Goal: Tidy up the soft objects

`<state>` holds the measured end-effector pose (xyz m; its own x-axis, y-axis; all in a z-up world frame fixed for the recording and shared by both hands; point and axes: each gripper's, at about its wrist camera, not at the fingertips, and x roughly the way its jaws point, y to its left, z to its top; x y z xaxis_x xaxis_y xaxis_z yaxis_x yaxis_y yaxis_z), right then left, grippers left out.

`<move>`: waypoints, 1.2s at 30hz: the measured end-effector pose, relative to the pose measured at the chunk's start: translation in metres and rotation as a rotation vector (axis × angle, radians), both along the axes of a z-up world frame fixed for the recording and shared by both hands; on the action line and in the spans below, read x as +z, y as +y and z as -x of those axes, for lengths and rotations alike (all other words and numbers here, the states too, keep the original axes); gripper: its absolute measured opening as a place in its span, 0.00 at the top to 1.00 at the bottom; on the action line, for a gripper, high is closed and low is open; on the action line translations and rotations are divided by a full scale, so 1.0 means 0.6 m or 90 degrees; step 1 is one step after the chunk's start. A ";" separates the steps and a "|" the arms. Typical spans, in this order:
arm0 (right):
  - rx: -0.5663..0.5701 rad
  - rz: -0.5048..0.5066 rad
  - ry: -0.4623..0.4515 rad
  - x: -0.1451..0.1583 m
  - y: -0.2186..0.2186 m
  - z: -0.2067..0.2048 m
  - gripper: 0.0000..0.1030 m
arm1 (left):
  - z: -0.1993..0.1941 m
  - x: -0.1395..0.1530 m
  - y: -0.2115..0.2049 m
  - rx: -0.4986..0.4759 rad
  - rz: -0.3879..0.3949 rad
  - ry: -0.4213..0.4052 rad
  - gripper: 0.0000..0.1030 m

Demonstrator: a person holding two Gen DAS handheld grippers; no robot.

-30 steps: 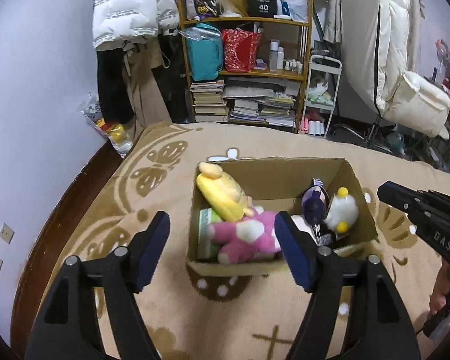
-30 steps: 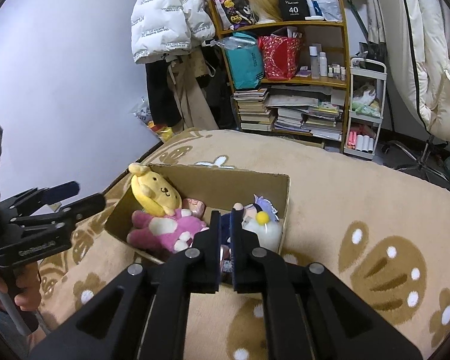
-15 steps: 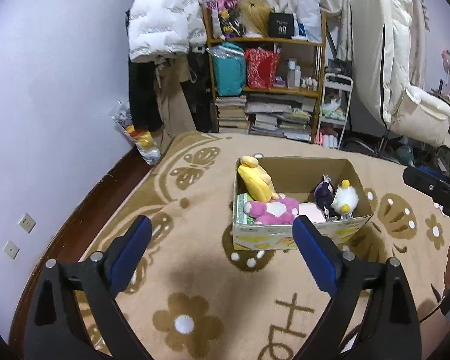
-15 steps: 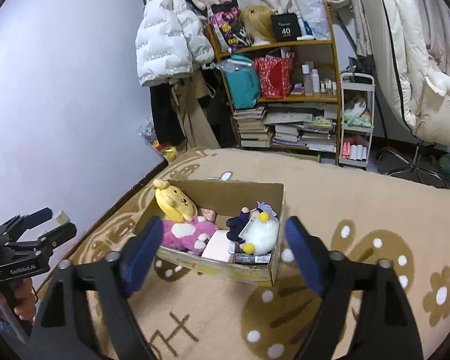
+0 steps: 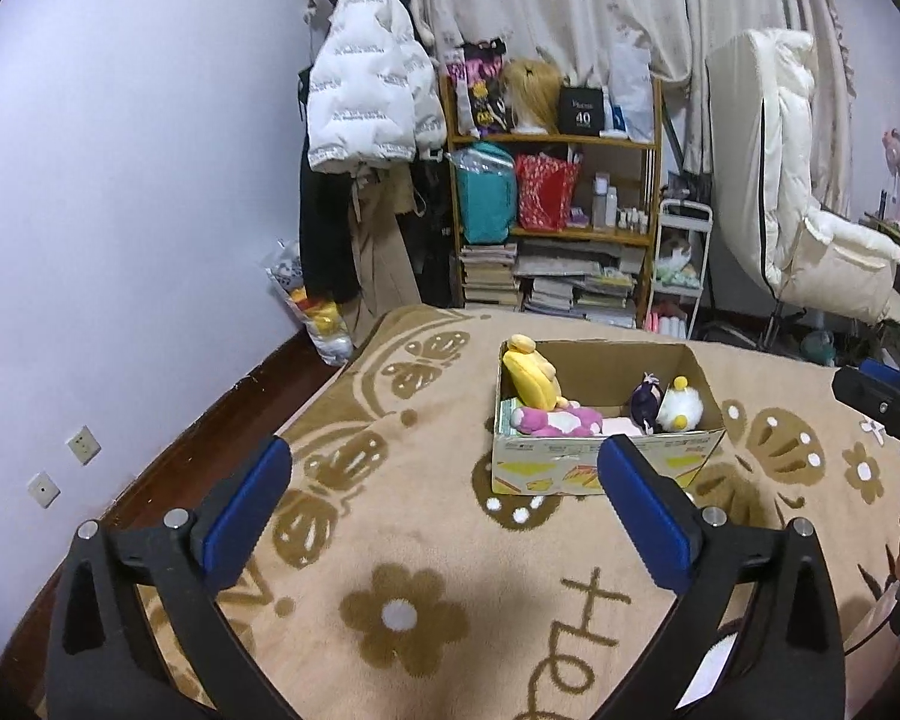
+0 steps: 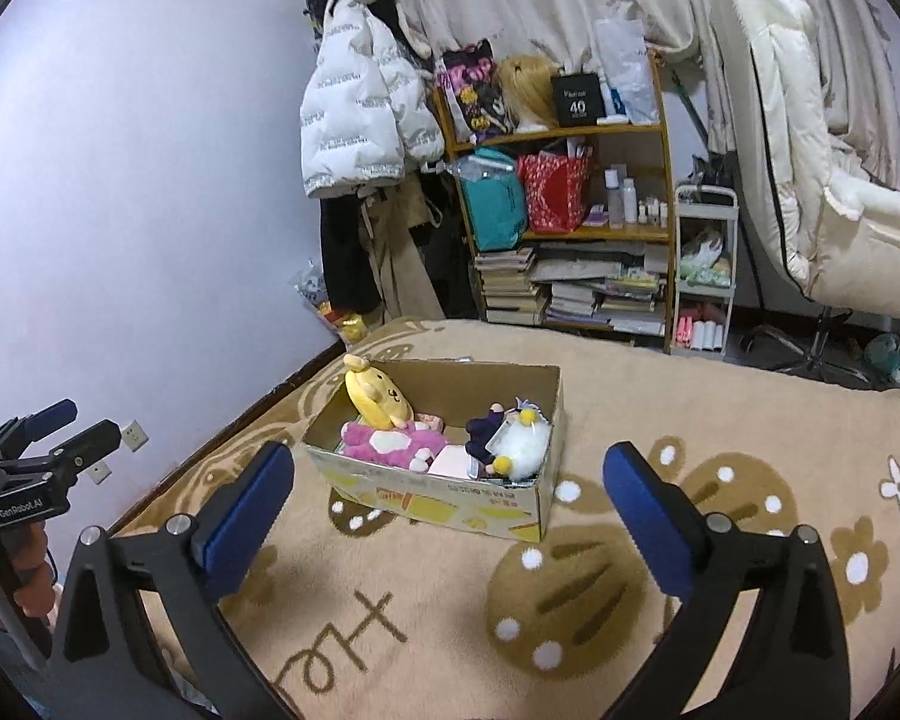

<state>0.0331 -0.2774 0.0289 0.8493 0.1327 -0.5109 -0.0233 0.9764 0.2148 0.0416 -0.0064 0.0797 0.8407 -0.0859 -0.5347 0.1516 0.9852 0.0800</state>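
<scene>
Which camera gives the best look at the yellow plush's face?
The right wrist view: the yellow plush faces it, so eyes and mouth show as it leans in the box. The left wrist view shows that plush mostly from behind, face hidden.

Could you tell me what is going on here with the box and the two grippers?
A person holds two grippers above a patterned rug. The left gripper and the right gripper are both open and empty, held back from the cardboard box. The yellow plush, pink plush and white plush lie inside the box.
</scene>
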 end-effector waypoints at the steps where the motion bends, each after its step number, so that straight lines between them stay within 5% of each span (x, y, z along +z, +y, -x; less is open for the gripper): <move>1: -0.003 0.001 -0.008 0.000 0.000 0.010 0.00 | 0.004 0.000 0.003 0.000 0.002 -0.004 0.01; 13: -0.038 0.010 -0.070 -0.033 -0.013 0.093 0.00 | 0.063 -0.026 0.001 -0.003 -0.023 -0.077 0.00; 36: -0.037 0.037 -0.014 -0.089 -0.015 0.084 0.00 | 0.035 -0.078 0.003 0.019 -0.036 -0.039 0.00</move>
